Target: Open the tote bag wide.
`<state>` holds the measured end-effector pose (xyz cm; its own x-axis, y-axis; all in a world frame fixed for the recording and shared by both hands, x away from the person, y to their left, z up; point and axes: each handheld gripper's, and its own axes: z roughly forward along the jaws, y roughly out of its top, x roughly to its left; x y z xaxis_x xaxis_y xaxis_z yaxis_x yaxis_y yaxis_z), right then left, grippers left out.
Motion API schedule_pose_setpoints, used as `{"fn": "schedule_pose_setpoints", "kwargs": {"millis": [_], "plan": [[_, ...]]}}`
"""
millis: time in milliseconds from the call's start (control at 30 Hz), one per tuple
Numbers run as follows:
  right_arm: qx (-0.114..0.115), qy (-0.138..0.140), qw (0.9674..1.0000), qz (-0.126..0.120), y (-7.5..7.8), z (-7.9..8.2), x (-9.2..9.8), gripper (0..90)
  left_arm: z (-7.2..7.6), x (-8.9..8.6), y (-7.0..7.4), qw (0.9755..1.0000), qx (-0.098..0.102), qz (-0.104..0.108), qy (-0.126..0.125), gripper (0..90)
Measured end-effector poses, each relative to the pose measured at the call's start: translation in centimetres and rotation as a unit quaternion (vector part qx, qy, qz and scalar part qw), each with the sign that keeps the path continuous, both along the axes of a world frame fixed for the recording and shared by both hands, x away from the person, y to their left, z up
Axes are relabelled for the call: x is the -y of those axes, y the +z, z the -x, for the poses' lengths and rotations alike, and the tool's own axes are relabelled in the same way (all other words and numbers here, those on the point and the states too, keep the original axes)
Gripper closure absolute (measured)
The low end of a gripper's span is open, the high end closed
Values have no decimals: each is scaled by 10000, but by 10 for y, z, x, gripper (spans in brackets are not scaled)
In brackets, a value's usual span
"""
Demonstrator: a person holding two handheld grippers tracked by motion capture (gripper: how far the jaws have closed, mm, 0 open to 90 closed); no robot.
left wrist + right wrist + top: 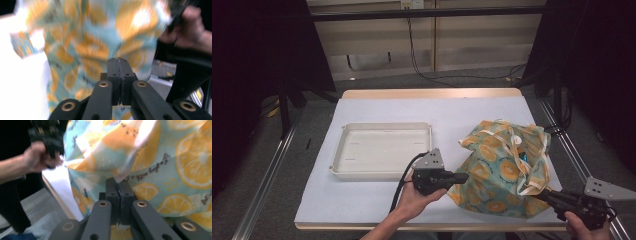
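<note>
A soft fabric bag printed with orange slices on teal sits slumped on the right half of the table, with its cream straps lying over it. My left gripper points right, its jaws shut and its tip against the bag's left side. I cannot tell whether a fold is pinched there. My right gripper comes in from the lower right. Its jaws are shut on the end of a cream strap that runs up across the bag.
A shallow cream tray lies left of centre on the white-covered table. Metal rails run along both table sides, and cables trail on the floor beyond the far edge. The person's other hand shows in the right gripper view.
</note>
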<state>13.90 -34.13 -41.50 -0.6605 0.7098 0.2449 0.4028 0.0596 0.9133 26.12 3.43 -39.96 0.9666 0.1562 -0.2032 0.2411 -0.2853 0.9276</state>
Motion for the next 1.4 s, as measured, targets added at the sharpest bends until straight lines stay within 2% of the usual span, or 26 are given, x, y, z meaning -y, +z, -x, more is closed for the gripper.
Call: {"fn": "schedule_pose_setpoints", "kwargs": {"millis": [67,100,133,200,233,300,333,400,433,500,533,567,700,733,767,833,867,933,967,1033,1067,1133,1267,1400], "plan": [[-61,21,10000,36,-4,-1,-2,900,0,-1,3,10000,55,25,37,811],[-177,69,9998,81,-8,-2,-4,900,0,-1,6,9999,55,92,-29,811],[-283,120,9994,174,-12,-3,-8,900,1,1,11,9998,141,121,71,695],[-347,142,9990,228,-14,-4,-9,900,0,3,13,9997,160,146,82,611],[-388,130,9988,257,-15,-4,-9,900,0,8,16,9995,157,178,201,538],[-374,126,9989,260,-15,-4,-7,900,1,13,17,9994,176,254,162,402],[-372,140,9989,238,-14,-4,-6,893,4,16,17,9994,239,223,138,410],[-348,143,9990,243,-11,-1,-3,775,5,20,17,9993,296,219,117,417],[-327,147,9991,224,-10,1,-1,731,6,23,17,9992,335,162,144,550],[-236,43,9995,221,-6,4,4,637,5,25,17,9990,392,185,129,790],[-200,13,9996,200,-4,5,7,598,4,26,16,9992,371,109,84,879],[-149,-17,9997,196,-2,6,9,572,5,25,15,9991,412,45,101,900],[-5,-141,9997,184,5,7,17,509,8,19,12,9992,378,-108,32,900],[15,-203,9997,149,6,8,19,480,9,17,9,9989,391,-258,-3,900],[80,-289,9995,119,8,7,21,433,11,15,1,9990,272,-342,-47,900],[78,-296,9995,89,8,7,19,402,13,14,-10,9984,239,-511,-40,900],[67,-297,9995,97,8,6,18,394,13,15,-15,9982,155,-582,-43,900],[66,-285,9995,95,8,6,16,373,13,19,-24,9964,164,-822,-88,900],[59,-277,9995,137,7,5,15,367,13,22,-30,9965,112,-824,-107,900],[-4,-255,9996,141,4,5,14,353,12,26,-39,9949,101,-990,-134,900],[-4,-255,9996,141,4,5,14,353,12,26,-39,9949,101,-990,-134,900],[-81,-250,9995,155,-1,5,13,349,11,30,-50,9942,25,-1068,-138,900],[-83,-237,9996,150,-2,3,13,349,10,30,-53,9946,-28,-1030,-105,900],[-45,-257,9995,178,-2,4,14,352,9,25,-61,9940,-67,-1085,-89,900]]}}
